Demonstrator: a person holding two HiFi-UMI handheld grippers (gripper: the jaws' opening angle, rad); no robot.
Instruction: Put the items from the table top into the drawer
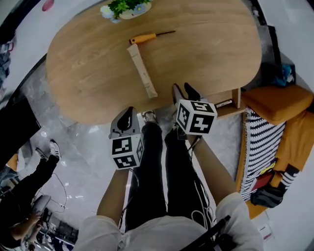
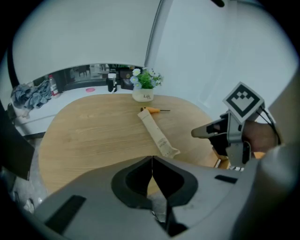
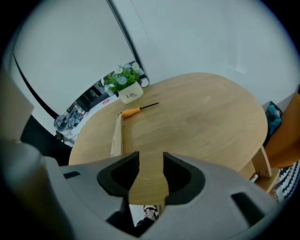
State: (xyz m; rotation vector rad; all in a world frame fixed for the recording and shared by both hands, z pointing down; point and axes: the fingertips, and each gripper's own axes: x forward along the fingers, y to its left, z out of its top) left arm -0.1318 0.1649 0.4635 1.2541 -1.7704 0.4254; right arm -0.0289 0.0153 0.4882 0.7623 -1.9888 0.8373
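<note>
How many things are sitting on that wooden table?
3: a flower pot at the far edge, an orange-handled screwdriver before it, a long paper packet running toward the near edge. None looks hidden.

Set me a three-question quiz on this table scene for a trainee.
1. True or false: the left tongs are shut and hold nothing.
2. Which thing lies nearest the flower pot? A. the paper packet B. the screwdriver C. a drinking cup
3. Fill in the blank: the right tongs are ___, with only bare table showing between them.

Key: 1 true; 2 B; 3 open.
</note>
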